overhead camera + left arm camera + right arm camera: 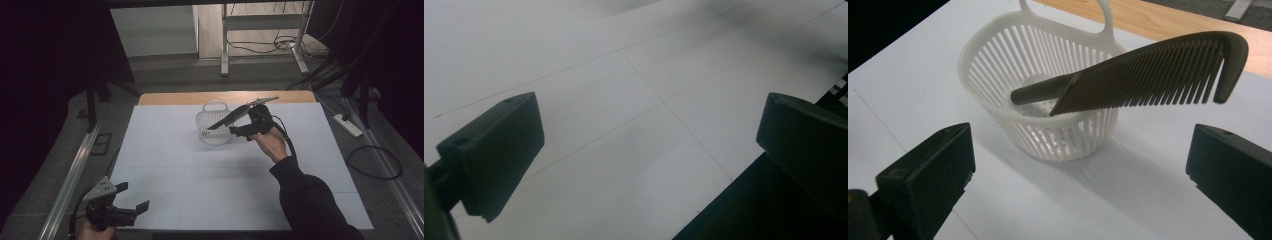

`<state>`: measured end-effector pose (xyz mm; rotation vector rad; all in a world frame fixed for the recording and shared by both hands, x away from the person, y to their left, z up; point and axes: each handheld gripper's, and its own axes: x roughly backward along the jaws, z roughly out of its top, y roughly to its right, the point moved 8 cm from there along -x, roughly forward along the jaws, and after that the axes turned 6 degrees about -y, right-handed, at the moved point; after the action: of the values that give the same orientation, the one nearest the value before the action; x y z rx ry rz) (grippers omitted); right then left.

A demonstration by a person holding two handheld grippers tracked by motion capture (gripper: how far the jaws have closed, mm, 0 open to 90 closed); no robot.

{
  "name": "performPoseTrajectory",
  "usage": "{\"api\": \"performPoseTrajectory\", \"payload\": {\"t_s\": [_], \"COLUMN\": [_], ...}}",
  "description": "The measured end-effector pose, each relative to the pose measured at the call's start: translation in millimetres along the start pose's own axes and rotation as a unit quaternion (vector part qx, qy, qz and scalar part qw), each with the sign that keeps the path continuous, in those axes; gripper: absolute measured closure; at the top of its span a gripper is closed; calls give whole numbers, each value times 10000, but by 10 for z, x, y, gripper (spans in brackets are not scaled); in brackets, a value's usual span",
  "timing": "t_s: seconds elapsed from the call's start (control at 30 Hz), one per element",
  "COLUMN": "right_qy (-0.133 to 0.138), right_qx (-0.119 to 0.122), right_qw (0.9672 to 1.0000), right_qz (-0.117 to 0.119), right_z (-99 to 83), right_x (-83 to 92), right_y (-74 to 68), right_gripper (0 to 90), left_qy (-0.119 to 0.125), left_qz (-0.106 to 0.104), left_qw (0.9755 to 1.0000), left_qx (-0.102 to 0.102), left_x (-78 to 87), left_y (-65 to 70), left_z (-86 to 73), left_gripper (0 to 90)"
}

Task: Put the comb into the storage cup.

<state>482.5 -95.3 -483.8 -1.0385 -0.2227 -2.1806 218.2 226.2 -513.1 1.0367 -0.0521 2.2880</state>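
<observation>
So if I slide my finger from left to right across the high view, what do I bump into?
left gripper → white basket → dark comb → right gripper → power strip on the floor.

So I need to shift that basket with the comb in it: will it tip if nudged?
Probably, yes. The basket is thin slatted plastic, so likely light. The comb leans on its rim with most of its length hanging outside, which likely loads that side. A push low on the wall seems safer; it may slide on the smooth table.
</observation>
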Motion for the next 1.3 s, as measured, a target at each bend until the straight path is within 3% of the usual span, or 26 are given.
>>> {"api": "performPoseTrajectory", "payload": {"t_s": [0.57,0.83,1.3], "right_qy": [28,-68,13], "right_qx": [280,453,605], "right_qw": [9996,9988,9980], "right_qz": [-19,-156,-208], "right_z": [-123,-207,-315], "right_x": [191,266,435], "right_y": [-84,-112,-156], "right_gripper": [0,0,0], "left_qy": [-5,-6,-2], "left_qz": [25,27,43], "left_qw": [10000,10000,10000], "left_qx": [-8,-12,-1], "left_x": [1,0,1], "left_y": [2,5,2], "left_z": [0,0,0], "left_gripper": [0,0,0]}}
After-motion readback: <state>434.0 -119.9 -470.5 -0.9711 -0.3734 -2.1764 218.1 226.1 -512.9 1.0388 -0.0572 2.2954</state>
